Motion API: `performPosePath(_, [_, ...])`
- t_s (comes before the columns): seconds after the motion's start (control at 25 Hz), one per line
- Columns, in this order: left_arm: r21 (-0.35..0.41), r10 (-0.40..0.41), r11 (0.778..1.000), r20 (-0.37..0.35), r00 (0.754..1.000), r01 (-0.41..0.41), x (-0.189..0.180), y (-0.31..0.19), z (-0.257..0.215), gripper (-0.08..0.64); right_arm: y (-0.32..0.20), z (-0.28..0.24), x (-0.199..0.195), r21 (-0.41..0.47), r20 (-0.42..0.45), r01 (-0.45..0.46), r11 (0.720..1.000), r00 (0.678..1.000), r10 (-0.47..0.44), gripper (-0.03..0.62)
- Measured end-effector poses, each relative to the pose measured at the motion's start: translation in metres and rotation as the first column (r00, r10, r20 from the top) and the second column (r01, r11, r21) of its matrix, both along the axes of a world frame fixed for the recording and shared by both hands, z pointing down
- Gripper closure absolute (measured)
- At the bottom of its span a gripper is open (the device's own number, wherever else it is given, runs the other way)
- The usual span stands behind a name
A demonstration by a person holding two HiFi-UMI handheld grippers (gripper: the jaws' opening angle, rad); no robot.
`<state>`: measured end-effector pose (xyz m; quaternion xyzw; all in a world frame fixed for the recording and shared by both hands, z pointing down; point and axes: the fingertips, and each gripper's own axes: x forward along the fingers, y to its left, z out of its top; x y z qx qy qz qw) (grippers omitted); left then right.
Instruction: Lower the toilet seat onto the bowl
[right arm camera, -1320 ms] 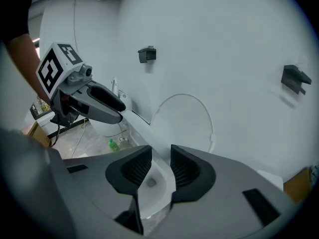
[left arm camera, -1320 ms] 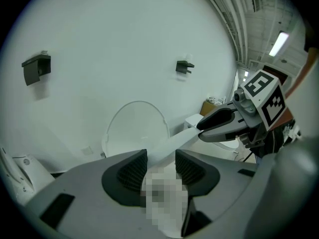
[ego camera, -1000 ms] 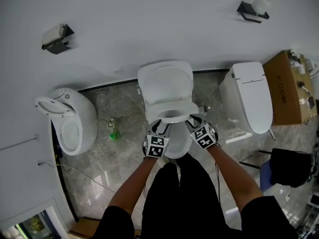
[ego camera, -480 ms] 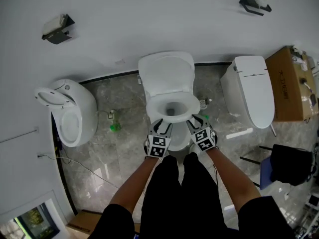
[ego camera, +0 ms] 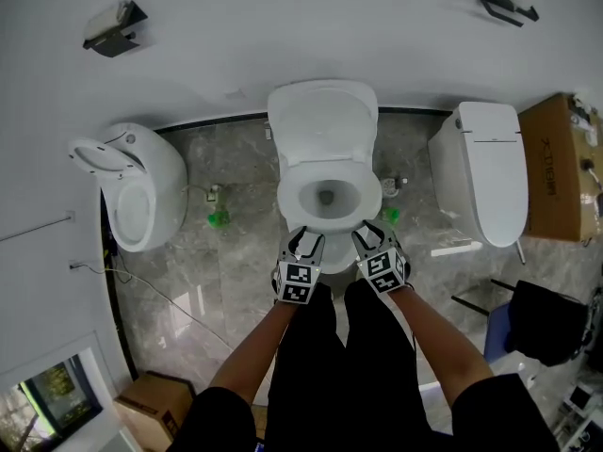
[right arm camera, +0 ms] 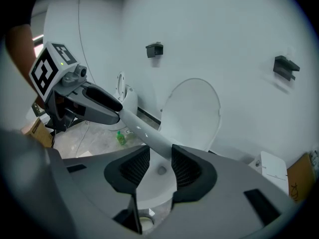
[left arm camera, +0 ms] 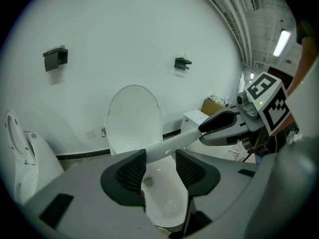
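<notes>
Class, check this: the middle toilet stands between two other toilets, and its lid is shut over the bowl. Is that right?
No. The middle toilet does stand between the left toilet and the right toilet, but its lid is raised, upright against the wall, as the left gripper view shows.

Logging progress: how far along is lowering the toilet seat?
Done: the white toilet seat ring leans well forward of the upright white lid. In hand: its front edge lies between the jaws of the left gripper and the right gripper, whose jaws have just been opening. Remaining: it hangs above the white ceramic bowl, not yet seated.
</notes>
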<state>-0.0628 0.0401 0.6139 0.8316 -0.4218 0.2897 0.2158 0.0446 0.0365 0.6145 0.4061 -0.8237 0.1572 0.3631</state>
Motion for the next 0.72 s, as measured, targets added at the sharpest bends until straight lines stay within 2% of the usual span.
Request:
performPosePath(0.2, [0.012, -0.010, 1.000, -0.001, 1.000, 0.010, 0.005, 0.006, 0.006, 0.370, 0.006, 0.005, 0.004, 0.029, -0.006, 0.001, 1.000, 1.000, -0.001, 0.445])
performPosePath(0.32, [0.007, -0.021, 1.000, 0.008, 1.000, 0.021, -0.003, 0.014, 0.012, 0.371, 0.012, 0.011, -0.004, 0.023, -0.009, 0.019, 1.000, 1.000, -0.018, 0.443])
performPosePath(0.52, [-0.010, -0.044, 0.999, 0.009, 0.999, 0.044, 0.006, 0.025, 0.015, 0.371, 0.025, 0.017, 0.006, 0.021, -0.027, 0.044, 0.999, 0.999, -0.043, 0.442])
performPosePath(0.72, [-0.015, -0.057, 0.998, 0.008, 0.998, 0.057, -0.005, 0.035, 0.023, 0.371, 0.033, 0.025, -0.004, 0.025, -0.036, 0.078, 0.997, 0.996, -0.077, 0.442])
